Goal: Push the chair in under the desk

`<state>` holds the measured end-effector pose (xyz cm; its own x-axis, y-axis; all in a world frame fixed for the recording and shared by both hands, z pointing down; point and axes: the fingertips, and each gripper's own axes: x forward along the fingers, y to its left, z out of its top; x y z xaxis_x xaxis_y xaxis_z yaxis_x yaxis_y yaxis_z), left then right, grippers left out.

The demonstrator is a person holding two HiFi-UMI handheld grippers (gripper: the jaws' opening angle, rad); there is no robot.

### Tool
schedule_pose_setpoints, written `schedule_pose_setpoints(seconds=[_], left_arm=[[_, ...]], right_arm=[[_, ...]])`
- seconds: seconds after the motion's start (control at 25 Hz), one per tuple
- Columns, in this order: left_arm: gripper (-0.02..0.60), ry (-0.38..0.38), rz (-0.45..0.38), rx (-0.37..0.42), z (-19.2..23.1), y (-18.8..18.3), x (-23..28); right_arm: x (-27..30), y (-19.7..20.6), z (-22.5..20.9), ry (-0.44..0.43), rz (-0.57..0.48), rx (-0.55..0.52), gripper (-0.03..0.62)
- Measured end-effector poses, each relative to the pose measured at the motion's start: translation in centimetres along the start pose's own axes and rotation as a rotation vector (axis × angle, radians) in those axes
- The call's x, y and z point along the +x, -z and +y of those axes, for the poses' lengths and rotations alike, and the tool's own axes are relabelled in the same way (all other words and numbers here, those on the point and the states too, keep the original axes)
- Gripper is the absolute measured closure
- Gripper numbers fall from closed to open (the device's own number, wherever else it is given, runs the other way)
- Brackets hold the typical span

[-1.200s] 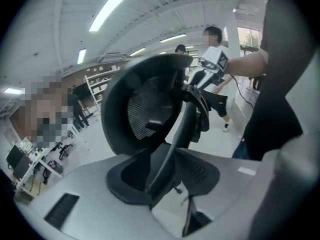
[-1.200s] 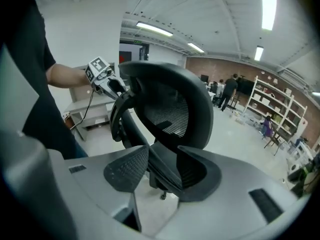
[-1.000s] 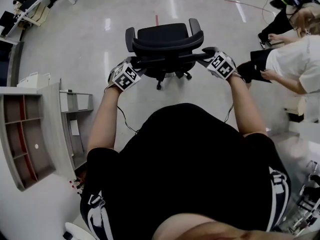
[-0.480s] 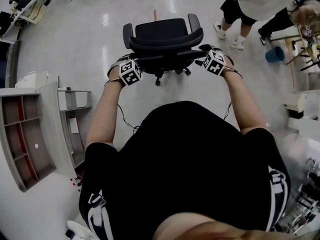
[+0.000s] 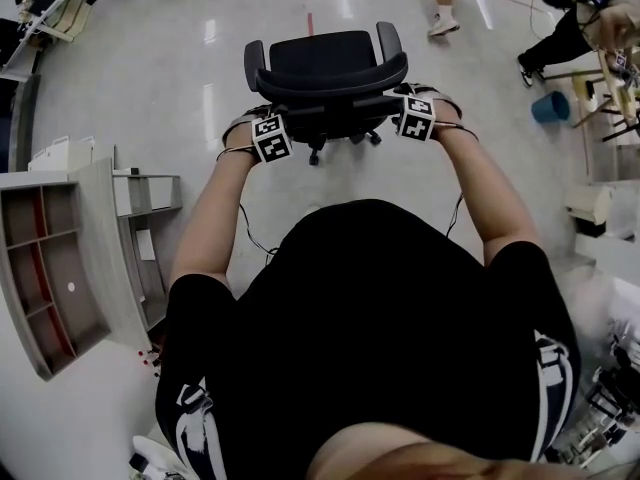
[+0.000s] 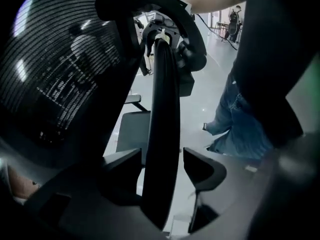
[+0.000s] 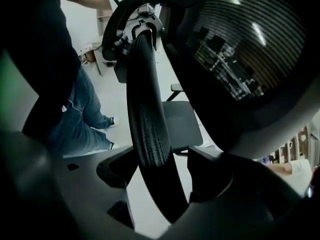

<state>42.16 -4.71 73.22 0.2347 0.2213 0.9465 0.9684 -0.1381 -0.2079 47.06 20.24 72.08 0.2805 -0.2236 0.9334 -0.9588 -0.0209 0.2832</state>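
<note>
Chair [image 5: 335, 68], a black office one on castors, stood on the glossy pale floor [image 5: 150, 78] just ahead of both grippers, its back turned toward the person holding them and its seat facing away. A grey open shelf unit [image 5: 60, 258] lay well off to the left gripper's outer side, apart from the chair. The mesh backrest [image 6: 55, 69] spanned the space between the two tools. The left gripper [image 5: 268, 133] sat at the backrest's left edge and the right gripper [image 5: 413, 118] at its right edge, both tilted steeply downward. The left gripper's jaws had just been opening and stood wide, the backrest's dark rim [image 6: 162, 109] running up between them with floor showing beside one jaw, so nothing was clamped. The right gripper's jaws had likewise just been opening and stood wide around the rim on that side, not pinching it. A small blue bucket [image 5: 548, 108] stood well off to the right gripper's outer side.
</note>
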Motion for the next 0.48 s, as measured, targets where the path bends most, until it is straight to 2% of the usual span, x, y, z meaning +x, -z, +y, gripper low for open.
schedule_pose_setpoints(seconds=[0.2, 0.32, 0.48], left_arm=[[0.321, -0.014, 0.076, 0.046, 0.2, 0.6, 1.4], [0.327, -0.042, 0.113, 0.057, 0.6, 1.0, 1.7], [0.416, -0.096, 0.142, 0.073, 1.4, 1.3, 1.9]], right_arm=[[2.0, 0.6, 0.2, -0.027, 0.047, -0.055, 0.292], [2.3, 0.8, 0.1, -0.008, 0.058, -0.079, 0.313], [2.4, 0.7, 0.0, 0.019, 0.048, -0.102, 0.350]])
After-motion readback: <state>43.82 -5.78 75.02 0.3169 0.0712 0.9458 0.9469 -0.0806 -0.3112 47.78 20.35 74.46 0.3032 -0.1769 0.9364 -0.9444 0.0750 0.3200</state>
